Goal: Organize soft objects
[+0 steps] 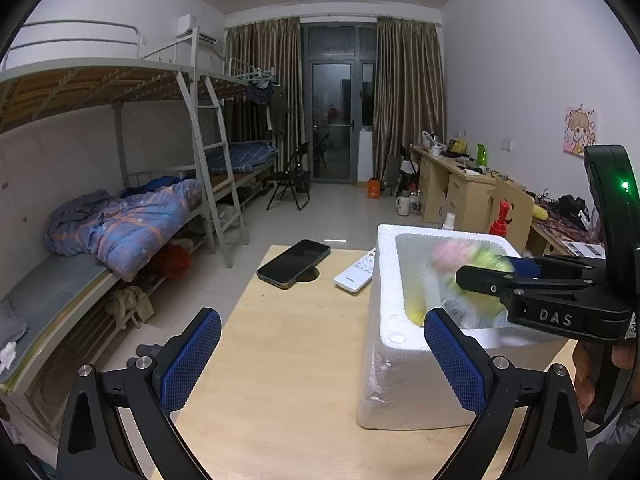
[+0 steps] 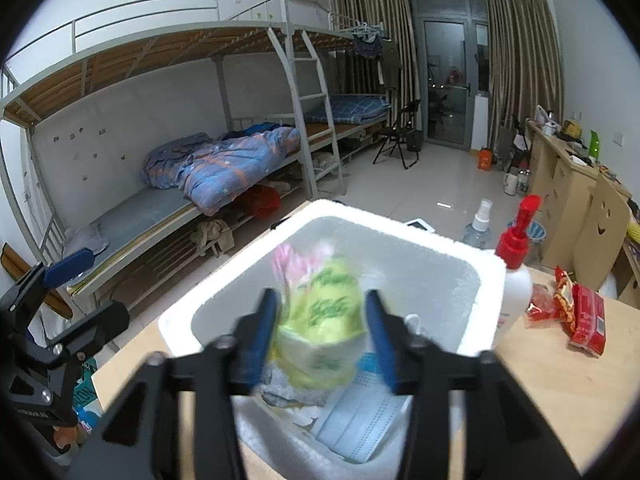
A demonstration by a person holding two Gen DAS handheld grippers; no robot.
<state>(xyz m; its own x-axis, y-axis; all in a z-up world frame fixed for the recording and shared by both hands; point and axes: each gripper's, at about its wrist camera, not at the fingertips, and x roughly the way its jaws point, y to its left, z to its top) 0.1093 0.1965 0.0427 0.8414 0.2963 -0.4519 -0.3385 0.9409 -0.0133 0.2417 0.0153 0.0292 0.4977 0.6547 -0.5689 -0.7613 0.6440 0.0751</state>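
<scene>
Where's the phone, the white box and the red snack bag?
phone (image 1: 294,261), left wrist view, middle of its dark screen.
white box (image 2: 490,276), right wrist view, far right rim.
red snack bag (image 2: 586,316), right wrist view, middle of the wrapper.

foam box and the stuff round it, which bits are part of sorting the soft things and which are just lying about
Part of the job:
- white foam box
- green and pink soft packet between the right gripper pads
- blue face mask in the box

Lying about:
- phone
- white remote
- red-capped bottle
- red snack packet
- left gripper, open over the wooden table
</scene>
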